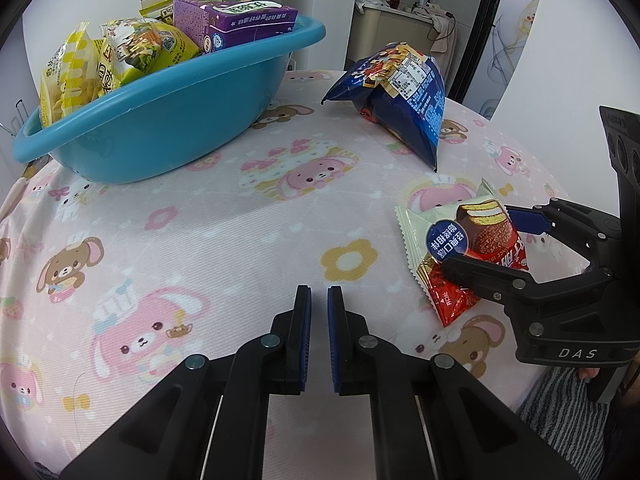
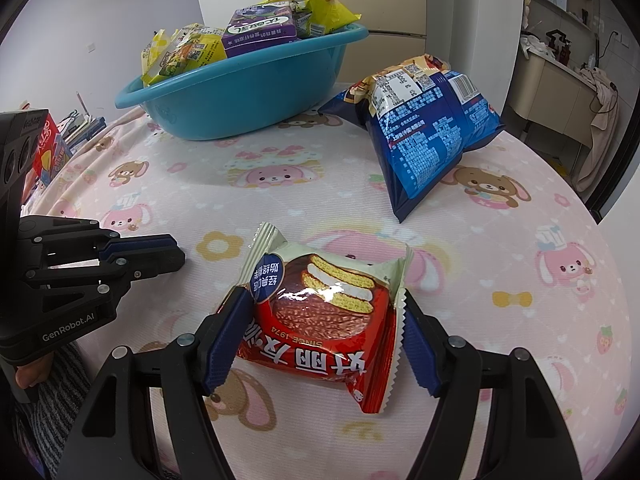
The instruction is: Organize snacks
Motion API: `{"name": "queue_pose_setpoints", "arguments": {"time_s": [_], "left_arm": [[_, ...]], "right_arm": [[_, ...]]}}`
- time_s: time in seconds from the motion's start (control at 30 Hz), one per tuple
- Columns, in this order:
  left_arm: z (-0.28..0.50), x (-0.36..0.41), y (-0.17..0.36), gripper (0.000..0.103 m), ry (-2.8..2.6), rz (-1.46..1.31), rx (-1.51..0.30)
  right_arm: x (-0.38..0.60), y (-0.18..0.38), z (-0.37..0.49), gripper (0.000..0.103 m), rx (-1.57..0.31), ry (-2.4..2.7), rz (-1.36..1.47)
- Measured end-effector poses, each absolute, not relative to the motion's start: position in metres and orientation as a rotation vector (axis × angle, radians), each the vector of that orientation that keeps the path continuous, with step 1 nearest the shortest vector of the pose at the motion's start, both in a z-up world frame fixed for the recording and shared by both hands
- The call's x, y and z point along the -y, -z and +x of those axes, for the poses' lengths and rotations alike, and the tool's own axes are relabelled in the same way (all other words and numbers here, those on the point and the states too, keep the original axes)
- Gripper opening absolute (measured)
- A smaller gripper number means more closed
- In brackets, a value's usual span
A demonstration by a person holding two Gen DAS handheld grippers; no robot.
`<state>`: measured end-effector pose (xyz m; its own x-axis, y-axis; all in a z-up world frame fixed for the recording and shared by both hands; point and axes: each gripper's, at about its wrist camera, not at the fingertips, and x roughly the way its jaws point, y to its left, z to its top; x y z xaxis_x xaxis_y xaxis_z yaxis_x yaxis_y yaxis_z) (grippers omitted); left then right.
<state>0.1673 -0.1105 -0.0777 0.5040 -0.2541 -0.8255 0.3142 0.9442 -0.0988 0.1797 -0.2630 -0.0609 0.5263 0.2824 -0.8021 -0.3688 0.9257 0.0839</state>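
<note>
Left to right, all places taken from the blue basin (image 2: 248, 92). Left gripper (image 1: 319, 300): fingers drawn nearly together, narrow gap, nothing between them, hovering low over the surface (image 1: 240, 248) on the near side of the basin, pointing roughly at the basin's near wall. Basin itself at the far left of the surface, already heaped with yellow packets (image 1: 76, 68) and a purple carton (image 1: 236, 16). Chocolate pie packet (image 2: 320, 312) lying flat on the surface, well apart from the basin, toward the near right. Dark blue snack bag (image 2: 424, 132) further back, to the right of the basin and near it, propped on its edge. Right gripper (image 2: 320, 336): spread wide, one finger at each side of the pie packet, packet body sitting between the pads; contact on either side not certain from these views, left pad looks touching or nearly so, right pad just beside the crimped edge. Packet's long axis running roughly across the gap, crimped ends toward the fingers, so closure would press on the ends, not the flat faces. Judged: right gripper the nearer one by far, left gripper well apart from the packet. Basin lying ahead and to the left of the right gripper. Judged next: close on packet, lift, carry to basin; crimped ends may buckle under the squeeze.
</note>
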Motion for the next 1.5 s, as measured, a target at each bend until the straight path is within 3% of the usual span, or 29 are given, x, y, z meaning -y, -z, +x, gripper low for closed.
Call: {"name": "queue_pose_setpoints", "arguments": {"time_s": [1.5], "left_arm": [[0.1674, 0.1115, 0.0778, 0.008, 0.342, 0.068, -0.985]], "right_arm": [[0.2609, 0.0618, 0.1824, 0.079, -0.945, -0.389, -0.104]]}}
